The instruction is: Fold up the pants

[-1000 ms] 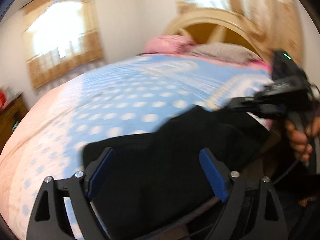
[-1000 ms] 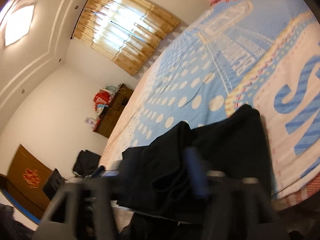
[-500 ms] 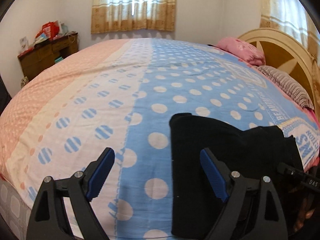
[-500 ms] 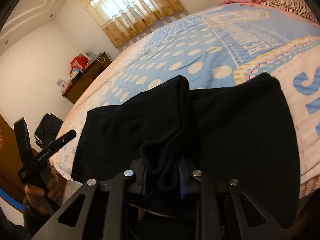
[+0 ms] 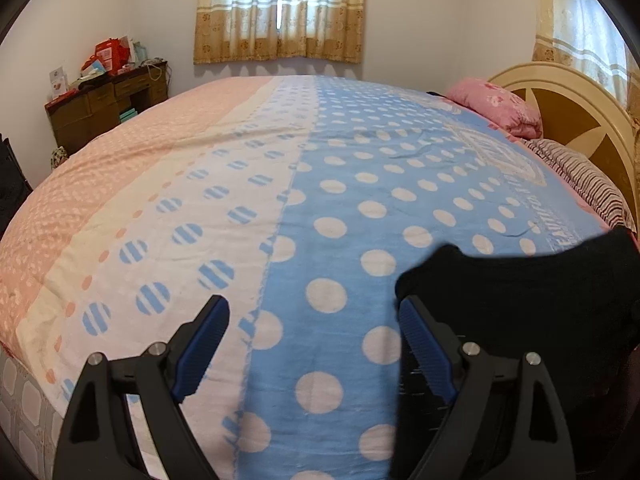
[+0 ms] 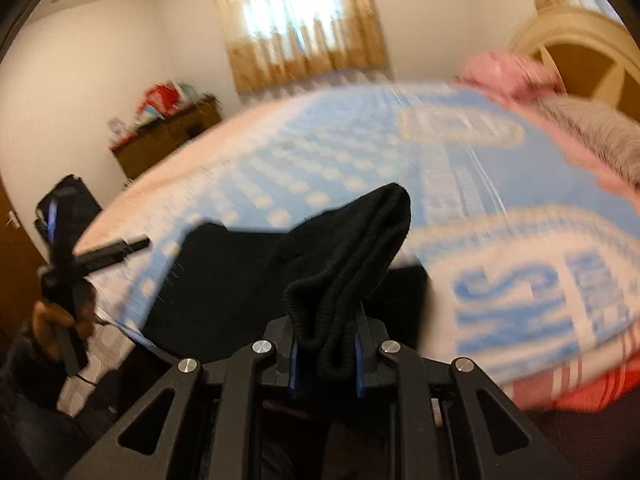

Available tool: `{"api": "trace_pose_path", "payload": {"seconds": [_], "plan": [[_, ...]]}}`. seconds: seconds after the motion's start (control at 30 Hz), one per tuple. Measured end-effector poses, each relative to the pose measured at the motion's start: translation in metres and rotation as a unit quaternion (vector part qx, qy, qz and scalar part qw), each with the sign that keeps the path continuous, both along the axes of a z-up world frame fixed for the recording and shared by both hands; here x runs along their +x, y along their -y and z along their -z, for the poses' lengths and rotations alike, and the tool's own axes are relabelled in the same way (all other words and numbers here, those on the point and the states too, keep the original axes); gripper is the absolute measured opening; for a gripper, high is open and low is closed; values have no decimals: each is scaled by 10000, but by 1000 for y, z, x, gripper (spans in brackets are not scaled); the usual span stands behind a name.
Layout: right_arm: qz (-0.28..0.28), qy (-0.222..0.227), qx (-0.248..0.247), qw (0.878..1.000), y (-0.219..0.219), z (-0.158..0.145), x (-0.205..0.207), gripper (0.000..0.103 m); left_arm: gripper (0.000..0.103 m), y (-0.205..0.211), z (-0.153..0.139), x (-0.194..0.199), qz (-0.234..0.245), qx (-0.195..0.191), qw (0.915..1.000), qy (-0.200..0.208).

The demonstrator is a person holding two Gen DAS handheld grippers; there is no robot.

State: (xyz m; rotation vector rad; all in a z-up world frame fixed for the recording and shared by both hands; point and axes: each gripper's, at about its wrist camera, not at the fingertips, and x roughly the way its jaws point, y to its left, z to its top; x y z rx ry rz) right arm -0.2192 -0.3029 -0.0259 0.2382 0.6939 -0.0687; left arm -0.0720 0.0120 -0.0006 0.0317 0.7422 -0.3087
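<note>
Left view: left gripper (image 5: 310, 344) fingers spread wide, grasping nothing, black pants (image 5: 520, 312) bunched at bed (image 5: 280, 208) near edge; right view: right gripper (image 6: 325, 354) clenched on lifted pants fold, folding barely begun, prob. most remaining.

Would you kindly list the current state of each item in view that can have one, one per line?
Left tongs: open, empty, over the polka-dot bedspread.
Right tongs: shut on a bunched edge of the black pants.
Black pants: partly lifted, the rest lying on the bed near its edge.
Window curtains: drawn closed, daylight showing through.
Pink pillow: lying by the headboard.
</note>
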Motion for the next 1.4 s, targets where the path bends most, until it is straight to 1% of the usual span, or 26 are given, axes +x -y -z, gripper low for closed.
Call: {"api": "trace_pose_path", "payload": {"seconds": [0.07,0.13,0.17,0.23,0.27,0.33,0.43,0.5,0.57,0.6,0.67,0.7,0.8,0.87,0.93,0.97,1.0,1.03,1.07,1.13,1.17,1.2,1.23,1.27,1.33,1.4], "plan": [[173,-272,81,9994,7,24,-1,20,90,8,2,-1,99,2,9999,-27],[297,-445,69,9985,11,43,0,20,90,17,5,-2,208,50,9997,-72],[320,-500,92,9982,12,47,1,21,90,24,7,-3,291,99,9995,-101],[285,-484,65,9984,14,44,2,21,90,35,11,-6,421,180,9989,-122],[302,-544,78,9980,14,44,3,21,90,40,12,-8,472,203,9986,-134],[391,-608,213,9972,16,46,3,24,90,51,18,-10,600,232,9977,-191],[326,-545,226,9977,11,40,-1,28,90,66,29,-11,700,355,9964,-312],[320,-487,252,9980,12,30,-1,36,90,74,36,-12,692,565,9955,-331],[480,-266,245,9982,18,14,-5,38,90,75,37,-13,673,666,9950,-308],[615,-173,201,9978,21,8,-7,38,90,73,36,-13,669,642,9952,-311],[1016,11,-67,9948,27,-6,-12,38,92,70,35,-12,635,583,9957,-331],[1010,116,-152,9947,26,-11,-13,38,93,69,35,-12,619,586,9958,-339],[735,281,-416,9960,11,-18,2,37,94,70,39,-12,592,606,9957,-378],[399,227,-297,9985,-1,-14,23,35,94,72,40,-13,581,646,9955,-370],[169,148,-258,9994,-13,-5,46,35,94,73,40,-13,575,713,9952,-347],[107,-30,-257,9996,-17,5,59,35,94,72,37,-14,589,732,9950,-329],[107,-299,-205,9993,-17,16,72,35,94,71,35,-15,598,737,9950,-305],[172,-661,-77,9976,-14,30,84,35,94,69,32,-16,602,744,9950,-272],[265,-734,43,9969,-10,37,89,35,94,66,29,-17,593,767,9950,-223],[307,-467,27,9984,-14,28,89,35,94,57,26,-17,528,770,9954,-197],[169,-262,-71,9995,-22,18,90,35,94,52,26,-16,498,733,9958,-219],[-85,-36,-159,9998,-34,8,91,35,94,49,26,-15,477,689,9962,-248],[-282,84,-194,9994,-42,2,93,35,94,44,27,-14,454,592,9967,-308],[-606,190,-202,9978,-57,-4,100,35,94,41,29,-14,456,489,9970,-379],[-1173,230,-135,9927,-82,-7,115,35,93,41,33,-14,492,311,9968,-547],[-1773,123,-46,9841,-111,-1,136,35,92,46,39,-17,610,214,9953,-725]]}}
